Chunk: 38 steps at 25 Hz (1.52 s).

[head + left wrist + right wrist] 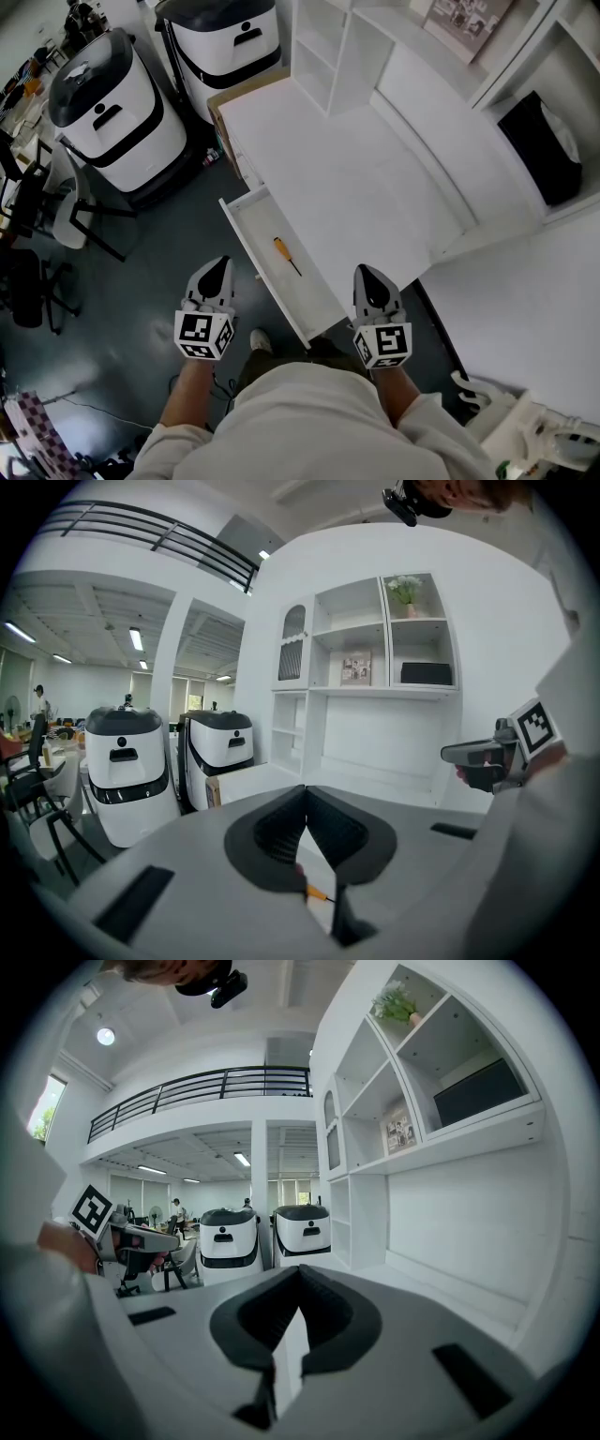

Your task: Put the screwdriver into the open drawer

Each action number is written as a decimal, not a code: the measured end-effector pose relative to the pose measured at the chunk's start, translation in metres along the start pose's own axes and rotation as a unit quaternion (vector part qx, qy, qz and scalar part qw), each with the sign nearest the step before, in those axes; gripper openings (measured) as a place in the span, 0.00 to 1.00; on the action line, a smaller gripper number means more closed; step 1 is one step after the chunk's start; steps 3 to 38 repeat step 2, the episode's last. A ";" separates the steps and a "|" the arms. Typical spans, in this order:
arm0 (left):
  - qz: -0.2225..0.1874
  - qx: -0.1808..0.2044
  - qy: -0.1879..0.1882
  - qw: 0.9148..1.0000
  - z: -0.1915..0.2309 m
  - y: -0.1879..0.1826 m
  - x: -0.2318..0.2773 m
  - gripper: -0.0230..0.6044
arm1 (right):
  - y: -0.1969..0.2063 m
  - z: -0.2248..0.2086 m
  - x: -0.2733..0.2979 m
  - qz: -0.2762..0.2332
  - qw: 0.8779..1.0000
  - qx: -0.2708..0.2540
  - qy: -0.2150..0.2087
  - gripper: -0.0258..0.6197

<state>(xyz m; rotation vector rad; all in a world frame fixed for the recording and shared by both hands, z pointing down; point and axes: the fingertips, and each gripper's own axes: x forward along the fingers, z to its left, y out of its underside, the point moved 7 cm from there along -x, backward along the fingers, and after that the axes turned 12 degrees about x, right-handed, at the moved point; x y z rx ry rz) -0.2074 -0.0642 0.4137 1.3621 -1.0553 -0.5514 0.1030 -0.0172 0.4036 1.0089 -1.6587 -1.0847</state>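
Hovering nearest the person, the left gripper (217, 264) and right gripper (369, 273) are both showing black jaws pressed together with nothing between them. Just beyond, the small orange-handled screwdriver (286, 255) is lying inside the shallow white open drawer (265, 281), between the two grippers and touching neither. Farther off, the white desk top (375, 187) is stretching away.

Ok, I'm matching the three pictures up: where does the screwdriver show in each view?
Head view: the screwdriver lies in the open drawer, mid-frame.
Left gripper view: an orange sliver of it, low centre, under the jaws.
Right gripper view: not in it.
Shared landmark: the white shelf unit.
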 end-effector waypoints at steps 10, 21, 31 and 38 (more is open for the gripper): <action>0.000 0.001 0.001 1.000 0.000 0.000 0.001 0.05 | -0.001 0.000 0.001 0.000 1.000 -0.001 -0.001 0.04; 0.000 0.001 0.001 1.000 0.000 0.000 0.001 0.05 | -0.001 0.000 0.001 0.000 1.000 -0.001 -0.001 0.04; 0.000 0.001 0.001 1.000 0.000 0.000 0.001 0.05 | -0.001 0.000 0.001 0.000 1.000 -0.001 -0.001 0.04; 0.000 0.001 0.001 1.000 0.000 0.000 0.001 0.05 | -0.001 0.000 0.001 0.000 1.000 -0.001 -0.001 0.04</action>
